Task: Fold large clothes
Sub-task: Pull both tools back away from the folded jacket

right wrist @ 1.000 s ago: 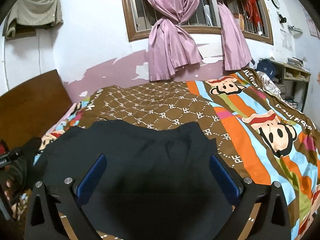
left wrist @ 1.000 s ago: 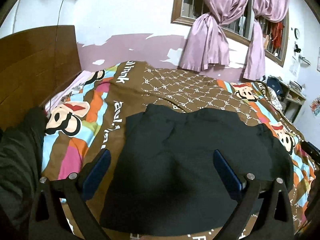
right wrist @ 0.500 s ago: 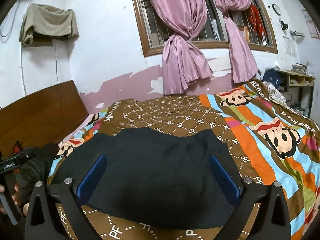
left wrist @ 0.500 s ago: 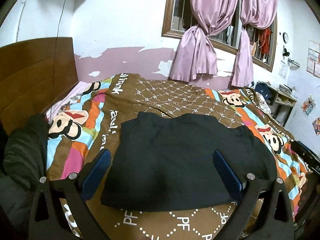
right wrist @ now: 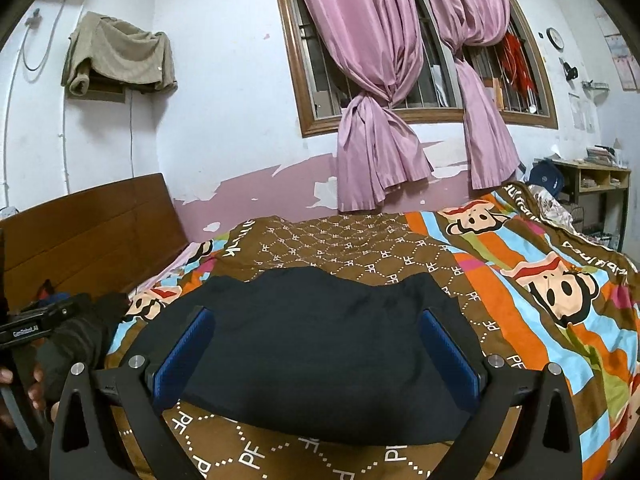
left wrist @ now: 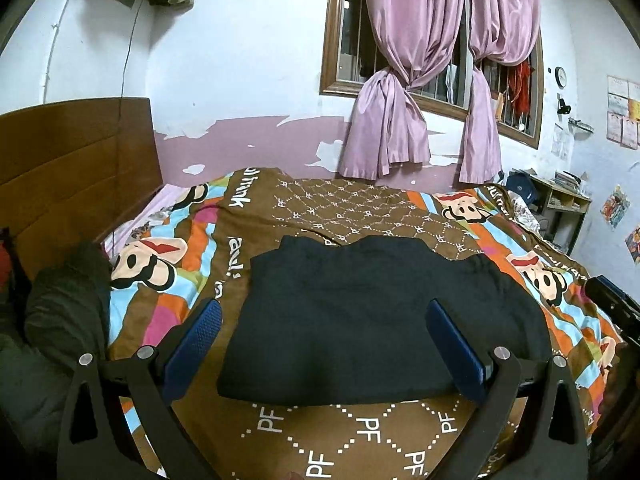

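Observation:
A dark folded garment (left wrist: 360, 316) lies flat on the patterned bedspread (left wrist: 360, 436); it also shows in the right wrist view (right wrist: 320, 352). My left gripper (left wrist: 324, 320) is open and empty, raised above and in front of the garment's near edge. My right gripper (right wrist: 316, 336) is open and empty too, held above the garment's near edge. Neither gripper touches the cloth.
A wooden headboard (left wrist: 72, 168) stands at the left. A dark jacket (left wrist: 60, 320) lies at the bed's left edge. Pink curtains (left wrist: 400, 100) hang at the window behind. A shelf unit (left wrist: 560, 208) stands at the far right. The other hand-held gripper (right wrist: 32, 328) shows at left.
Both grippers have pulled back and risen away from the garment, so its near folded edge and the bedspread in front now show. The garment lies still.

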